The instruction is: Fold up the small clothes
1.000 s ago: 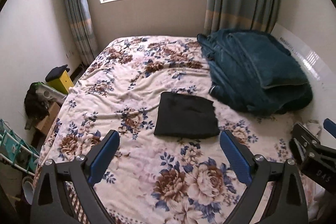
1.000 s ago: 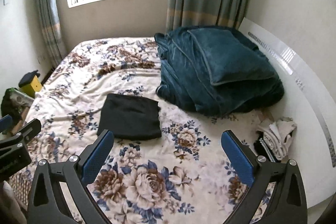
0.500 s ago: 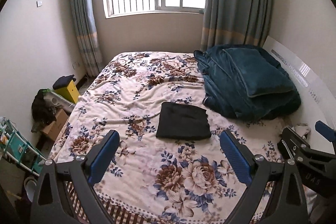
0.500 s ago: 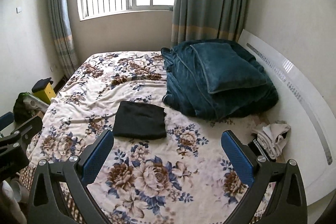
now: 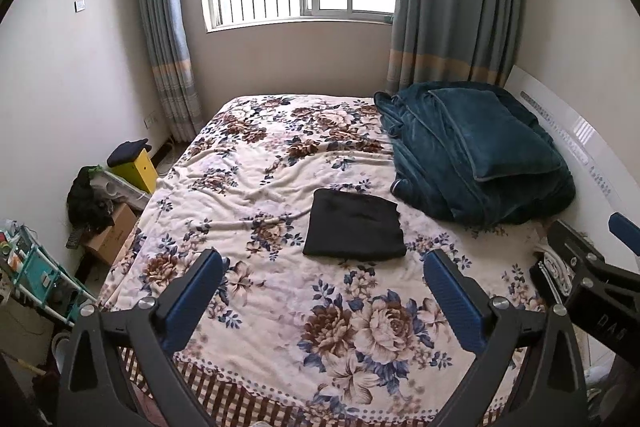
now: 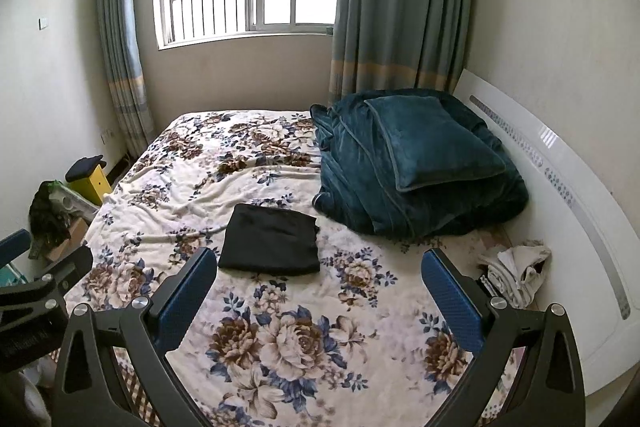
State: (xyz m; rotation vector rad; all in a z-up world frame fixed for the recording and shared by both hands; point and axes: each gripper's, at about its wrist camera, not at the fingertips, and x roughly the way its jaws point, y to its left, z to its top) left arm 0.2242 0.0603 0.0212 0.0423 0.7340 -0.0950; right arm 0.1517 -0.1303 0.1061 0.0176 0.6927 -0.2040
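Note:
A black garment (image 5: pixel 354 225), folded into a flat rectangle, lies on the floral bedspread (image 5: pixel 260 187) in the middle of the bed; it also shows in the right wrist view (image 6: pixel 271 242). My left gripper (image 5: pixel 324 267) is open and empty, held above the near part of the bed, well short of the garment. My right gripper (image 6: pixel 320 267) is open and empty too, at about the same distance. Each gripper shows at the edge of the other's view.
A folded teal blanket (image 5: pixel 476 151) lies at the bed's right, against a white headboard (image 6: pixel 560 179). A small heap of pale clothes (image 6: pixel 516 267) lies by the headboard. Boxes, a yellow stool (image 5: pixel 134 163) and a rack (image 5: pixel 36 275) stand left of the bed.
Both grippers have drawn back and up from the bed, so the garment looks smaller and farther. The garment has not moved. Both grippers stay open.

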